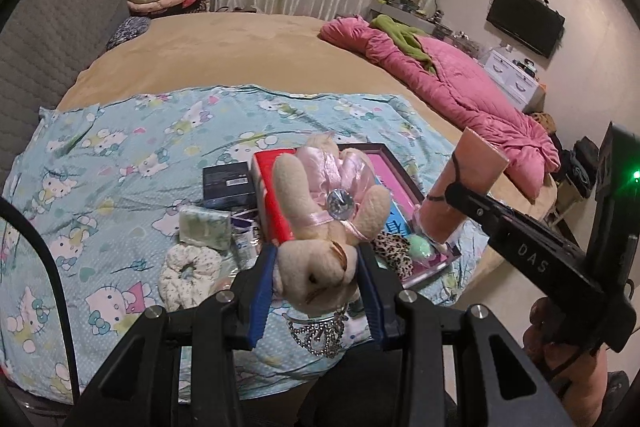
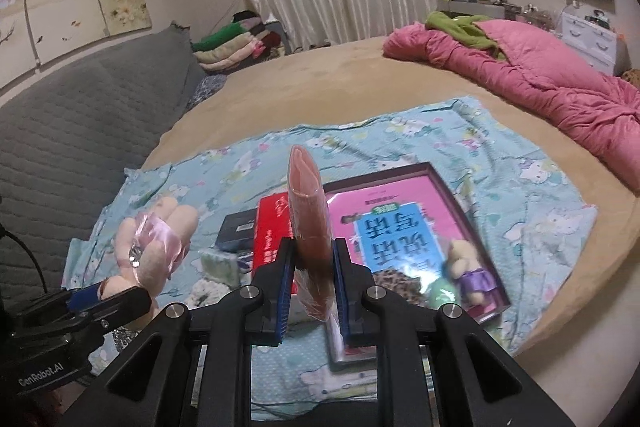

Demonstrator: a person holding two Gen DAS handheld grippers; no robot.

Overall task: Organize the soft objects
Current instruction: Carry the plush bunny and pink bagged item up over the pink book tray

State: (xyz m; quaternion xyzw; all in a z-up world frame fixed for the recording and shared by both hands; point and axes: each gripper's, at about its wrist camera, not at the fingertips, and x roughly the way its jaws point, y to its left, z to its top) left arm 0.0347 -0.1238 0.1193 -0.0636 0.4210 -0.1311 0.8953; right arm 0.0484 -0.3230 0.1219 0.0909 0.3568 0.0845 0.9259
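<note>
The left gripper [image 1: 316, 279] pinches a small plush bear [image 1: 320, 227] in a shiny pink dress by its head, so the bear hangs in the air above the cat-print blue sheet [image 1: 120, 163]. The right gripper [image 2: 312, 287] has its jaws pressed tight on a flat peach packet [image 2: 310, 223] wrapped in clear plastic, and the packet stands up on its edge above the same sheet. Both things are off the sheet now. On the sheet, under the two grippers, lies a heap: a red box [image 2: 270, 231], a dark box [image 2: 236, 227], a pink book in a frame [image 2: 404, 219], a white scrunchie [image 1: 184, 275], a leopard scrunchie [image 1: 394, 251] and a second little bear in purple [image 2: 468, 275]. The bear is soft and round, so I think it could squish and slip out of the jaws and fall back into the heap. The plastic on the packet looks slick, so it might slide down too. The two grippers are close to each other above the sheet, so they could bump, and a bump might shake one thing loose.
</note>
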